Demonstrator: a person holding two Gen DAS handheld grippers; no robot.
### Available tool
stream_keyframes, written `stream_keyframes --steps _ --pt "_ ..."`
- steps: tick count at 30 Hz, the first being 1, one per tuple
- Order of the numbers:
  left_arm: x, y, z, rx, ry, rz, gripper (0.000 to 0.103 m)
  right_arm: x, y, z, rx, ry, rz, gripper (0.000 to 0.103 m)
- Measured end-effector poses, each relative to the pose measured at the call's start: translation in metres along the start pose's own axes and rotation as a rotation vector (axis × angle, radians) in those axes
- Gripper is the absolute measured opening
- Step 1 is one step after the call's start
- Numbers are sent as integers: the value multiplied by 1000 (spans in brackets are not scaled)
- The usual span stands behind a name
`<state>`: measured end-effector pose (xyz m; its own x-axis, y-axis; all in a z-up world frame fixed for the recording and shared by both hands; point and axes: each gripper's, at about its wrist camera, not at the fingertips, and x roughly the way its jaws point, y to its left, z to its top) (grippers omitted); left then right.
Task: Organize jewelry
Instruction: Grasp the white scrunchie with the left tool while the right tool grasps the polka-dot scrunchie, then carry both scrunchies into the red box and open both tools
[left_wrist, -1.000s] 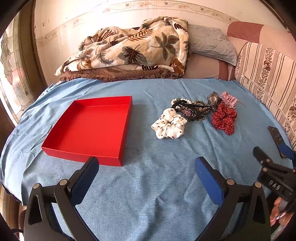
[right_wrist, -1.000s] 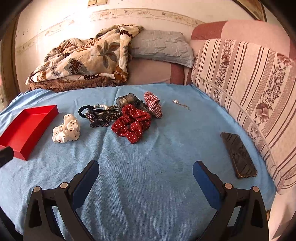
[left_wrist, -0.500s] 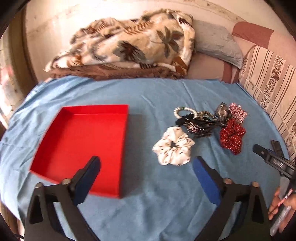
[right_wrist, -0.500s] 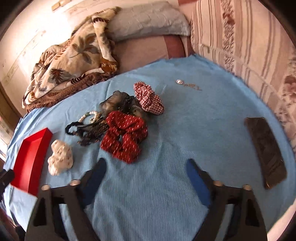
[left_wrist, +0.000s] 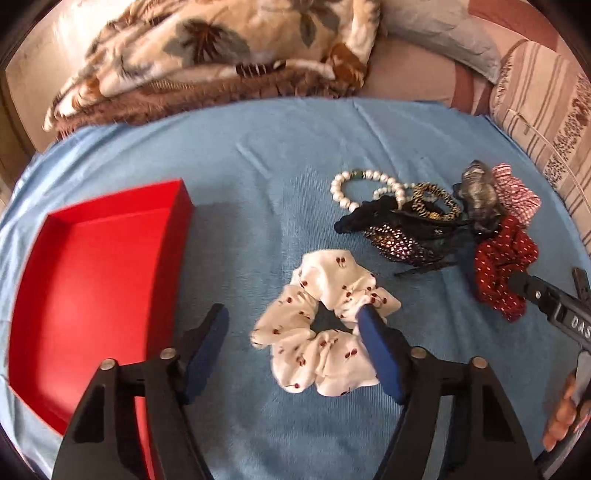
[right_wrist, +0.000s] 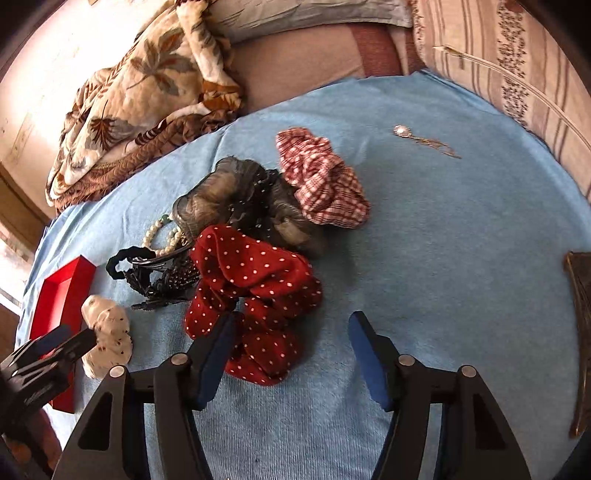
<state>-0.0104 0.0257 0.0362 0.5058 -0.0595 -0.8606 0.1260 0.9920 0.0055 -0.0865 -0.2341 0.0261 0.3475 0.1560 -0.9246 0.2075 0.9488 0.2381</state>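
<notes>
Left wrist: left claw (left_wrist: 291, 332) closing, not yet gripping, white scrunchie (left_wrist: 325, 328) between its fingers on the bed (left_wrist: 258, 155); red box (left_wrist: 92, 280) beside it.
Right wrist: right claw (right_wrist: 291, 336) closing, unpinched, over red scrunchie (right_wrist: 255, 291). Only here: pendant (right_wrist: 400, 130), whole checked scrunchie (right_wrist: 321, 177).

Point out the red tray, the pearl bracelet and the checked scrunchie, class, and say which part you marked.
red tray (left_wrist: 92, 280), left wrist view, on its bare floor.
pearl bracelet (left_wrist: 341, 181), left wrist view, on the beads at its left side.
checked scrunchie (right_wrist: 325, 184), right wrist view, on its middle folds.
</notes>
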Motion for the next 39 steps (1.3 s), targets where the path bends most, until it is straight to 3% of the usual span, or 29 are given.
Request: stream_keyframes --steps 3,5,6,10,15,20,27,33,39 --pt "11 -2 1 -9 22 -12 43 4 1 2 -3 7 4 52" --pt "15 -5 0 -1 36 -13 11 4 1 4 -2 10 18 37" --pt "15 -7 -1 1 43 -15 8 4 1 4 1 19 30 22" --pt "1 -8 -6 -13 27 -50 8 -2 3 4 4 11 57 12" --pt "-37 -5 -16 -21 -23 -109 8 -20 7 -5 11 -27 86 10" --pt "-81 23 -27 -43 -86 -146 8 -44 19 -22 -27 -72 84 10" --pt "-104 105 -38 -121 -163 -35 8 -77 53 -44 -120 -132 67 10" --pt "-84 188 -33 -260 -150 23 8 -88 127 -48 -256 -125 133 10" --pt "-56 255 -19 -375 -141 27 8 -56 218 -33 -338 -34 236 10"
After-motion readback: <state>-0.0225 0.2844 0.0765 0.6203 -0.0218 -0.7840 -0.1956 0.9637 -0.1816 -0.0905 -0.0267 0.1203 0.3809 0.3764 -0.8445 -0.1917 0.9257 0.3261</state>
